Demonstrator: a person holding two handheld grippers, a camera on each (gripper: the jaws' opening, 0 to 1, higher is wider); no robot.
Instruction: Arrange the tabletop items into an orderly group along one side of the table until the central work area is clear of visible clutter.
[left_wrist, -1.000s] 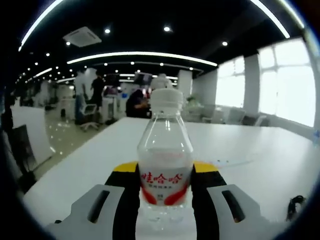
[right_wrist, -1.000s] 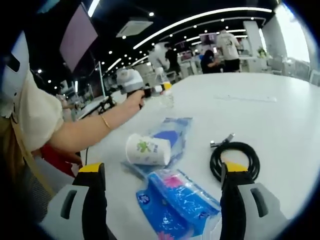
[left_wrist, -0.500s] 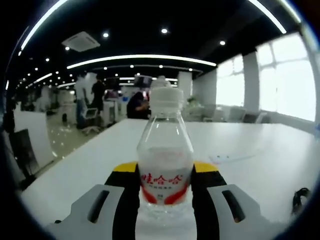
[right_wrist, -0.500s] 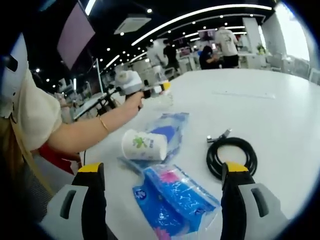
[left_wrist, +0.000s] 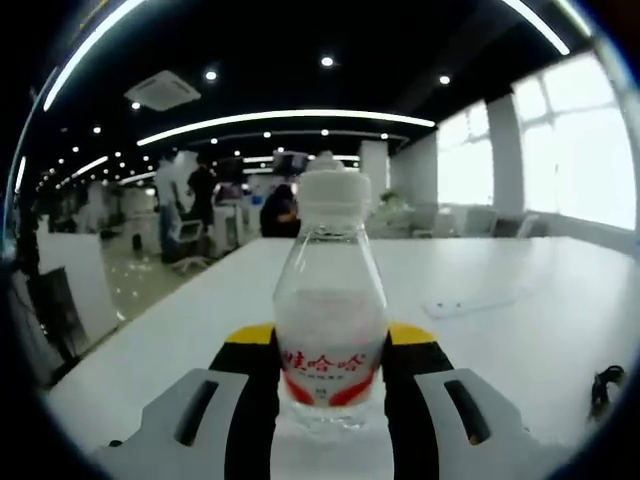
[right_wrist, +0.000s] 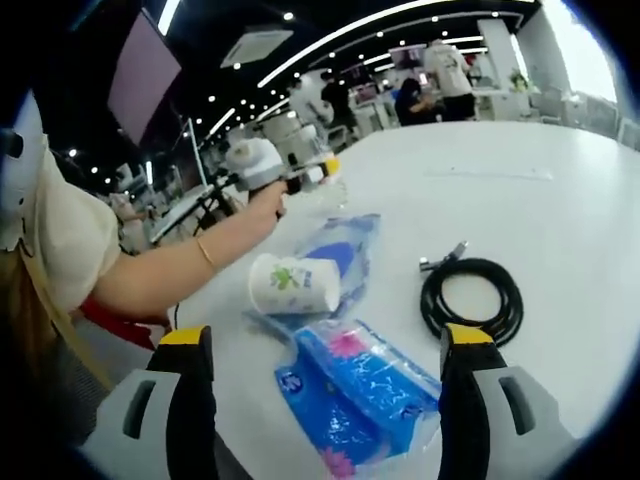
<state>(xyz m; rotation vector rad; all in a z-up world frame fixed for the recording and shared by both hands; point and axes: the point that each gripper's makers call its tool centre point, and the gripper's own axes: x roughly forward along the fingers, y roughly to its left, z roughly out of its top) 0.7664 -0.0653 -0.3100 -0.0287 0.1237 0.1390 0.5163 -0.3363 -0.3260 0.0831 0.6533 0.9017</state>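
in the left gripper view, the left tongs (left_wrist: 328, 370) are clenched on a clear water bottle (left_wrist: 329, 330) at lower centre, the yellow-tipped black jaws pressed against both sides of its red-lettered label. the bottle is held upright, its white cap (left_wrist: 333, 194) reaching the middle of the frame. behind it the white desk (left_wrist: 520, 330) is seen stretching away, with a dark cable end (left_wrist: 600, 385) at the far right edge.

in the right gripper view, the right tongs (right_wrist: 325, 345) are held wide apart, released, with nothing between the jaws. just beyond them, at lower centre, a blue tissue pack (right_wrist: 355, 400) lies flat on the desk (right_wrist: 560, 200). a paper cup (right_wrist: 293, 284) lies on its side above it, resting on a second blue packet (right_wrist: 345, 255). a coiled black cable (right_wrist: 472, 300) is seen to the right, apart from the packs. at upper left, a person's bare arm (right_wrist: 180, 265) is stretched out to the other tongs (right_wrist: 325, 172), shut on the bottle far up the desk.

the room is a large office with long strip lights (left_wrist: 280, 118) on a dark ceiling, bright windows (left_wrist: 560, 150) on the right and people (right_wrist: 440, 70) standing in the background.
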